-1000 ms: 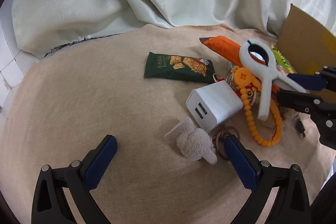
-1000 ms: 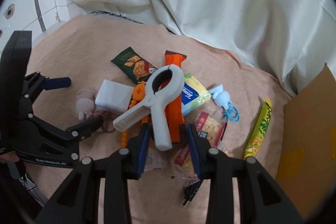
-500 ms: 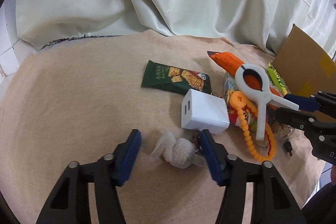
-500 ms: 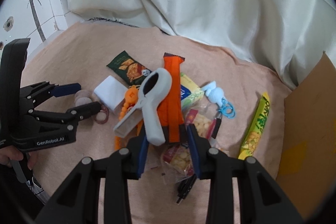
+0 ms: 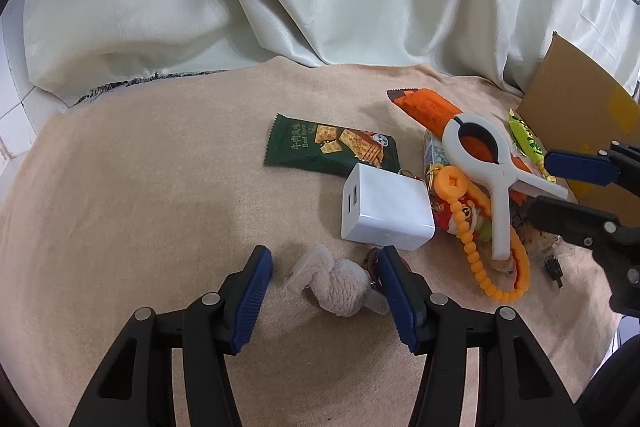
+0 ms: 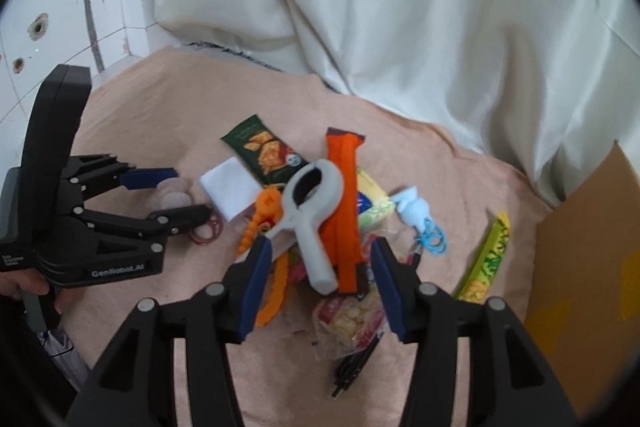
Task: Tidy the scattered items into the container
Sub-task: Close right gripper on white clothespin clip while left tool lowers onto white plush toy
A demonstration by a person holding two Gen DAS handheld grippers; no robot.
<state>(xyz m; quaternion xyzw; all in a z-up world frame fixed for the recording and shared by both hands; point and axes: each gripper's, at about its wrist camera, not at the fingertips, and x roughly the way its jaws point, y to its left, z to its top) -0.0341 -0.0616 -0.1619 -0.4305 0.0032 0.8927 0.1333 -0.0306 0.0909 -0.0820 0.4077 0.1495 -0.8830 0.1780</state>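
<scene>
Plush toy (image 5: 340, 285) — pale beige, fluffy — between spread left claw (image 5: 325, 277) pads.

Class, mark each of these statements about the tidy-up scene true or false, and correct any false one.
1. The left gripper has open jaws on either side of the fluffy beige toy. True.
2. The white clamp lies across the orange packet. True.
3. The white charger block sits inside the cardboard box. False: it lies on the beige cloth.
4. The right gripper is clamped shut on the green cracker packet. False: its jaws are open, near the clamp.
</scene>
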